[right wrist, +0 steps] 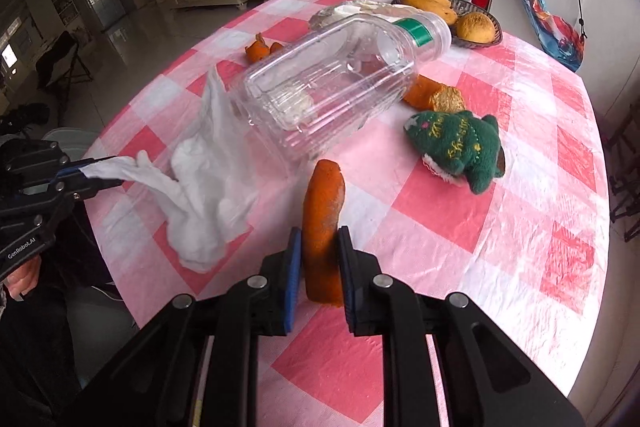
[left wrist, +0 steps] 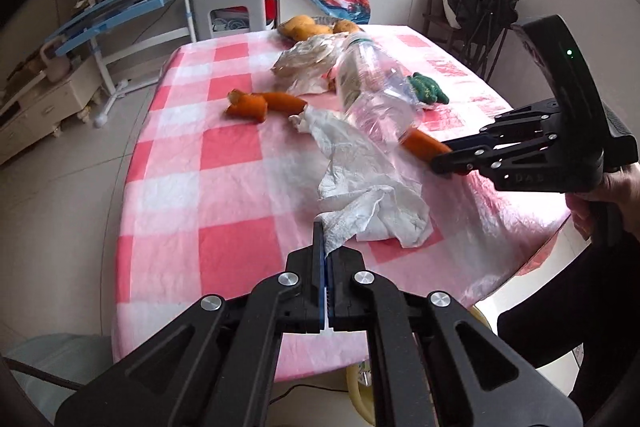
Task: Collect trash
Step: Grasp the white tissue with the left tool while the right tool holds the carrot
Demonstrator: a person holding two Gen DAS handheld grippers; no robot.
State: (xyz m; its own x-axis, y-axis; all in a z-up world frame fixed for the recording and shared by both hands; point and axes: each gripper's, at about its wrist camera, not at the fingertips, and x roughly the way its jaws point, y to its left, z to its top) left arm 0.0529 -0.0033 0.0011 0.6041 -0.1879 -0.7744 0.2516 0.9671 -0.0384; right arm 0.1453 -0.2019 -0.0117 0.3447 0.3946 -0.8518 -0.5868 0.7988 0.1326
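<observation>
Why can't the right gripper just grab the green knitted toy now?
Probably it can't yet: the right gripper is already shut on an orange peel. Nothing lies between it and the green knitted toy, so once it drops the peel it likely could.

Black hand-held gripper [left wrist: 325,247], blue pads [right wrist: 294,267]

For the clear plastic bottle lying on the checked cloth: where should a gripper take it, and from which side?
Probably at the neck, just below the green band. The clear bottle lies on its side, its wide ribbed body likely broader than the jaws open, while the neck end is narrower and points toward the fruit basket. Come from above, jaws across the neck. Both grippers are occupied now: left on tissue, right on carrot piece.
</observation>
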